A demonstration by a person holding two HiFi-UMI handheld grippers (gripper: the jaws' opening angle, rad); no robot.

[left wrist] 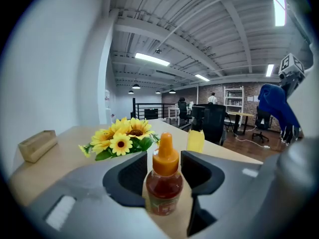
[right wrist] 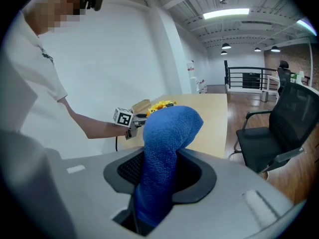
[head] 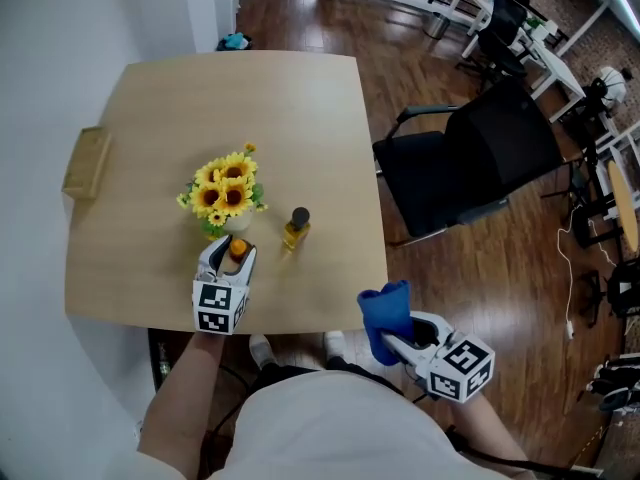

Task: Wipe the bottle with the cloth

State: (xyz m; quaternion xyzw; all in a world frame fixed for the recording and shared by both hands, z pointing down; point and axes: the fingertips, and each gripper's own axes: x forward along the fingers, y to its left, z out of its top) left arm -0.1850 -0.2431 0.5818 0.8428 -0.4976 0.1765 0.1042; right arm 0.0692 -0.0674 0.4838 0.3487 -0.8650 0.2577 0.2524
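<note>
- The pale wooden surface point(head: 300, 98) has a black chair point(head: 470, 163) at its right edge.
- Sunflowers point(head: 225, 190) stand just behind the left gripper point(head: 232, 256); a wooden block point(head: 87, 163) lies well apart at the far left.
- The blue cloth point(head: 384, 313) stands up from the right gripper point(right wrist: 160, 173), whose fingers pinch it, held off the surface near the person's body.
- A yellow bottle point(head: 295, 228) stands just right of the left gripper.
- The orange-capped bottle point(left wrist: 162, 185) is upright, gripped on both sides by the left fingers near the front edge.
</note>
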